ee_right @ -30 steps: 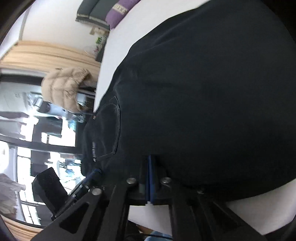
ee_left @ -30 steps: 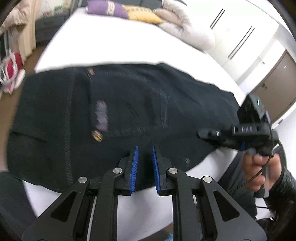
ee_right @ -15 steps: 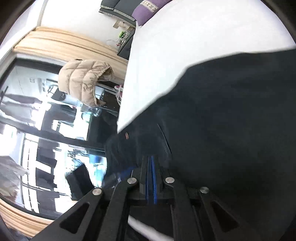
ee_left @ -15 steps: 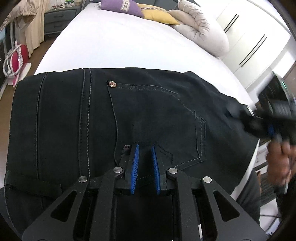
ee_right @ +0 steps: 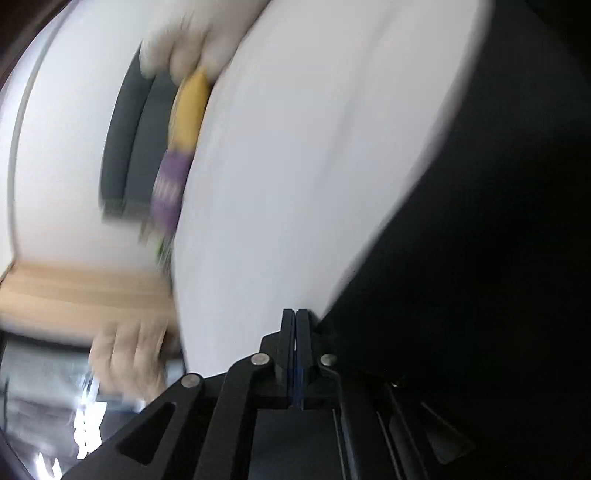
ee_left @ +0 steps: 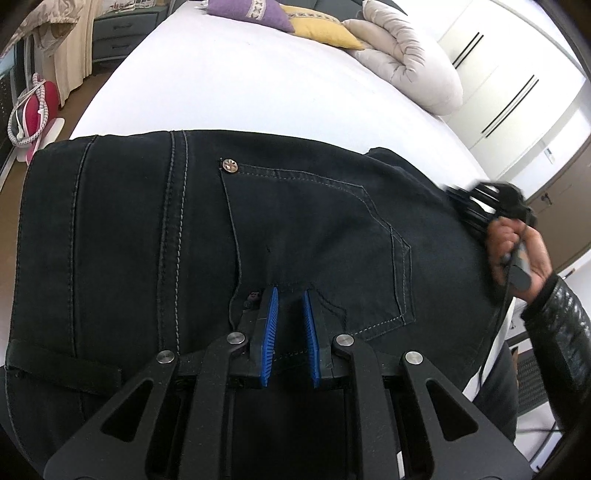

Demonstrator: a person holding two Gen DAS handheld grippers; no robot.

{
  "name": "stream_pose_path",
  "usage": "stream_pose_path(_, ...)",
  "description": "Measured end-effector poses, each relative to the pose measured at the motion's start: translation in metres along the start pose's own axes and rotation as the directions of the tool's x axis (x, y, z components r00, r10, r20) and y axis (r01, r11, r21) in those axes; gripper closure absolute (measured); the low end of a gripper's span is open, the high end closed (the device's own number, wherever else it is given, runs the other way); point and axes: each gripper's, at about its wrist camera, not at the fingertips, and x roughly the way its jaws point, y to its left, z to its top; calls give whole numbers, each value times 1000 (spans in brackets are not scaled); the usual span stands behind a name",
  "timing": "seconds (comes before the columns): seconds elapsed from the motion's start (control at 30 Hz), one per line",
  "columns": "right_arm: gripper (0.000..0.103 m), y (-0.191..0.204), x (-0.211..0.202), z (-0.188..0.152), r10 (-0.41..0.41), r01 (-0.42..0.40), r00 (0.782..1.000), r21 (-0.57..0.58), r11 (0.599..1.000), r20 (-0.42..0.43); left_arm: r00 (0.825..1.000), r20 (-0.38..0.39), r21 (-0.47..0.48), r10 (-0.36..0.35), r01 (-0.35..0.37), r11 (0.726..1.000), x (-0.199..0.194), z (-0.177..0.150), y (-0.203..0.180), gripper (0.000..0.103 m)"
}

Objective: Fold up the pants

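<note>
Black pants [ee_left: 295,221] lie folded across the near end of a white bed [ee_left: 258,81], back pocket and rivet facing up. My left gripper [ee_left: 290,291] hangs low over the pocket's lower edge, its blue pads a narrow gap apart with nothing between them. At the pants' right edge a hand [ee_left: 517,251] holds my right gripper [ee_left: 469,199], which is blurred. In the right wrist view the right gripper [ee_right: 295,313] has its pads pressed together. It stands at the border between the white sheet [ee_right: 295,147] and the dark pants [ee_right: 480,258]. No fabric shows between the pads.
Purple [ee_left: 247,13] and yellow [ee_left: 321,29] pillows and a cream quilt [ee_left: 410,62] lie at the bed's head. White wardrobe doors [ee_left: 517,92] stand to the right. A grey nightstand [ee_left: 118,37] and a red item [ee_left: 33,114] on the floor are at the left.
The left gripper came down closer over the pants, then held still. The right gripper swung quickly along the pants' edge and rolled; its view turned from the window side to the bed's head.
</note>
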Motion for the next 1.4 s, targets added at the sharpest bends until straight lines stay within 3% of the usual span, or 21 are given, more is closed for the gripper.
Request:
stream_pose_path(0.03, 96, 4, -12, 0, 6, -6, 1000, -29, 1000, 14, 1000, -1, -6, 3, -3, 1000, -1, 0, 0, 88)
stream_pose_path(0.1, 96, 27, -25, -25, 110, -119, 990, -109, 987, -85, 999, -3, 1, 44, -44, 999, -7, 3, -9, 88)
stream_pose_path(0.17, 96, 51, -22, -68, 164, -209, 957, -180, 961, -238, 998, 4, 32, 70, -70, 997, -15, 9, -28, 88)
stream_pose_path(0.23, 96, 60, -10, -119, 170, -268, 908, -217, 939, -383, 999, 24, 70, 28, -30, 997, -21, 17, -52, 88)
stream_pose_path(0.27, 96, 53, -5, -128, 162, -268, 894, -208, 941, -418, 1000, 23, 104, 8, -10, 995, -18, 24, -69, 88)
stream_pose_path(0.33, 103, 38, 9, -138, 100, -201, 901, -203, 958, -423, 1000, -7, 149, -15, 16, 989, -2, 36, -93, 88)
stream_pose_path(0.37, 103, 17, 11, -129, 87, -158, 911, -147, 976, -403, 999, -39, 177, -11, 18, 984, 14, 42, -106, 88)
stream_pose_path(0.43, 103, -4, -2, -104, 153, -186, 925, -63, 981, -347, 996, -89, 207, -4, 23, 978, 44, 49, -120, 88)
stream_pose_path(0.5, 103, -17, -28, -70, 111, -135, 968, -96, 986, -226, 989, -147, 176, 9, 17, 984, 73, 53, -117, 88)
stream_pose_path(0.67, 103, -73, -89, 28, 52, -51, 998, -42, 998, 21, 987, -144, 102, -78, 93, 990, 79, 50, -95, 88)
stream_pose_path(0.77, 103, -111, -137, 80, 13, -18, 985, 26, 999, 173, 985, -135, 81, -103, 115, 990, 75, 46, -88, 88)
stream_pose_path(0.83, 103, -130, -170, 100, -19, -2, 958, 72, 997, 285, 985, -125, 60, -121, 130, 990, 77, 45, -82, 88)
stream_pose_path(0.87, 103, -131, -182, 103, -93, 65, 944, 95, 993, 317, 985, -120, 56, -122, 130, 990, 75, 43, -81, 88)
stream_pose_path(0.9, 98, -126, -201, 104, -198, 163, 912, 124, 979, 359, 986, -116, 55, -118, 125, 991, 72, 43, -81, 88)
stream_pose_path(0.97, 98, -115, -221, 95, -103, 70, 915, 98, 993, 390, 993, -86, 59, -85, 90, 994, 56, 43, -88, 88)
stream_pose_path(1.03, 98, -82, -216, 63, 33, -33, 944, -6, 999, 327, 989, -49, 73, -140, 144, 987, 43, 49, -105, 88)
stream_pose_path(1.13, 98, -31, -168, -4, 171, -160, 981, -116, 980, 89, 978, -56, 159, -201, 207, 965, 54, 62, -151, 88)
stream_pose_path(1.23, 98, 3, -94, -77, 236, -259, 957, -126, 958, -170, 968, -144, 190, -206, 232, 954, 96, 59, -179, 88)
stream_pose_path(1.27, 98, 11, -63, -103, 210, -252, 943, -140, 958, -258, 966, -165, 177, -200, 229, 957, 106, 56, -178, 88)
stream_pose_path(1.37, 103, 14, -12, -122, 117, -171, 941, -150, 974, -317, 957, -201, 120, -208, 235, 965, 120, 44, -150, 88)
stream_pose_path(1.4, 103, 6, -16, -120, 152, -199, 942, -132, 971, -300, 954, -196, 93, -224, 246, 965, 117, 44, -137, 88)
